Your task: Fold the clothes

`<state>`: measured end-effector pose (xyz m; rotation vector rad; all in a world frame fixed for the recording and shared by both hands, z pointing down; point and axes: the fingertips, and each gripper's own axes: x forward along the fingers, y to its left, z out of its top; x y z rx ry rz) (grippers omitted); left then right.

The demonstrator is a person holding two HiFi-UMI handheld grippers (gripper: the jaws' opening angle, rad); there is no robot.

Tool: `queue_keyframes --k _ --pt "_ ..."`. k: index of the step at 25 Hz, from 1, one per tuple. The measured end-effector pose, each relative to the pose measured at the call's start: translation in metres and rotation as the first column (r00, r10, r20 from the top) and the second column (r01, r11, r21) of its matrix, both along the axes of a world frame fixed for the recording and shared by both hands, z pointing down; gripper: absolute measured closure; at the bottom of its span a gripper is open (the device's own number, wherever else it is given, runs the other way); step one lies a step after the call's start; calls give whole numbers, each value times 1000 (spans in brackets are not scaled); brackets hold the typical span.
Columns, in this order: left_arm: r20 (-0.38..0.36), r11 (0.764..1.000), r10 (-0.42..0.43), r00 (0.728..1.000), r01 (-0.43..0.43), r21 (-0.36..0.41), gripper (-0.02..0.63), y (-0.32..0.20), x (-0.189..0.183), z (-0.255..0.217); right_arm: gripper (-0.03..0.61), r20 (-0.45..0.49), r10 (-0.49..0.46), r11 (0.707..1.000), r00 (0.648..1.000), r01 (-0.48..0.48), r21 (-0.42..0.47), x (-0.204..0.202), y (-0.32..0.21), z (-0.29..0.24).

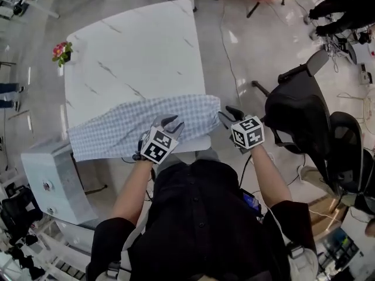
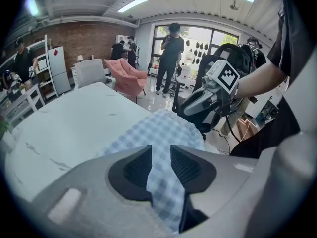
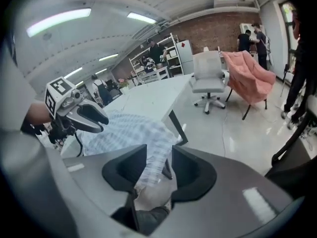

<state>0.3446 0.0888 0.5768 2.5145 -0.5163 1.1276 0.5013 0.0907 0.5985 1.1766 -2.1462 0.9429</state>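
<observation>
The cloth (image 1: 135, 127), a blue-and-white check, lies spread along the near edge of the table (image 1: 135, 51), with its right end at the near right corner. The left gripper (image 2: 161, 155) is clamped on the cloth: the fabric fills the narrow gap between both pads. The right gripper (image 3: 159, 158) is at the right end. Its jaws stand apart, and a strip of cloth hangs loosely between them, not pinched. The two grippers are near each other, both pointing down toward the table edge.
</observation>
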Motion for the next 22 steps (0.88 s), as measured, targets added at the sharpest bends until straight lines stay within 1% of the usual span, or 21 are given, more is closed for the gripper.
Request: queue_keyframes --k 2,4,8,10,11,14,17,22 --pt "20 1000 -20 1000 20 0 488 0 6 5 394 42 -24 999 999 26 -25 -2 -4 9" --pt "48 999 -33 998 32 5 488 0 8 10 348 58 -59 997 997 62 -41 -5 -7 17" --pt "103 998 -64 993 64 0 488 0 3 18 305 78 -125 990 989 129 -58 -10 -14 30" --pt "117 997 -77 990 78 -5 488 -1 -1 20 285 118 -145 986 982 153 -69 -15 -17 33" --pt "122 997 -81 989 83 -8 488 -1 -2 20 253 147 -151 984 978 164 -76 -18 -18 34" --pt "135 995 -88 987 92 -22 488 0 -6 22 184 243 -164 976 956 194 -103 -29 -20 37" --pt "144 994 -96 985 102 -30 488 -3 -7 26 155 294 -166 965 941 216 -146 -36 -23 50" --pt "157 994 -95 983 103 -45 488 -5 -8 30 112 393 -112 951 913 213 -224 -39 -27 63"
